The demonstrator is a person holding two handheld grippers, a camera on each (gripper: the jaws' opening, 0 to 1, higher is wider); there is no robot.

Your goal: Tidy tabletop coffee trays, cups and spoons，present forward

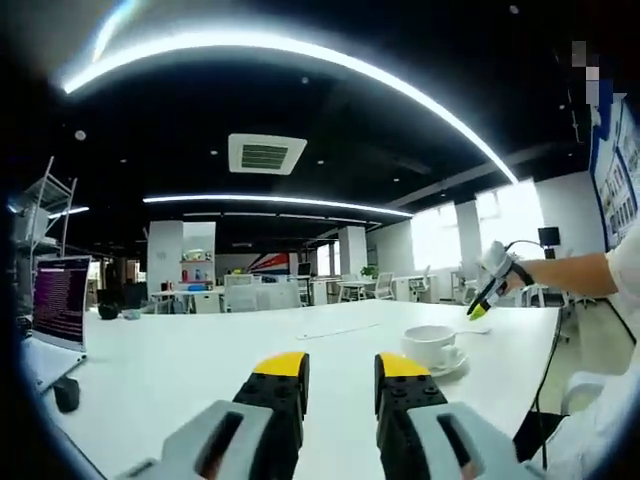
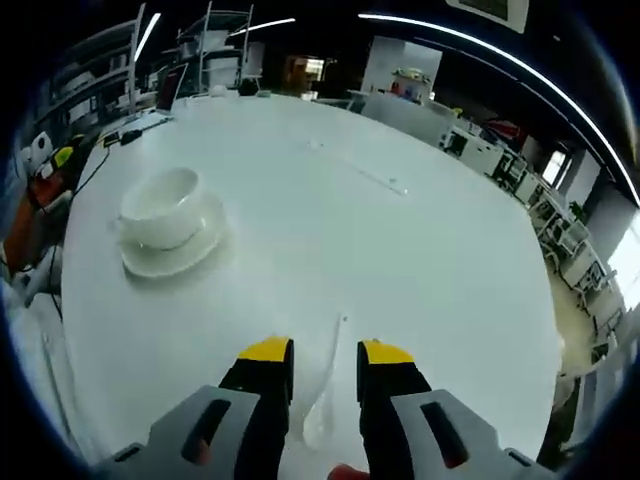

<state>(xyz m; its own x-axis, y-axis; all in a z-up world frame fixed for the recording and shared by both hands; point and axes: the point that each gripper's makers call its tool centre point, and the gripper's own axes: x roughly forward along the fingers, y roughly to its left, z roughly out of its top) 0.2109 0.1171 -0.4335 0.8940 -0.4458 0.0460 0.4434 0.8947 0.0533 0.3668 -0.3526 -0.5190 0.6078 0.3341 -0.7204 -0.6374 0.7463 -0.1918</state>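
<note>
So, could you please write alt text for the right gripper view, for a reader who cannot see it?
The right gripper hangs open over a white spoon that lies on a white table, its handle between the yellow-tipped jaws. A white cup sits on a saucer further off to the left.

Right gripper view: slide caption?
Open hand-held gripper poised over a white spoon on the white table; cup on saucer sits apart.
</note>
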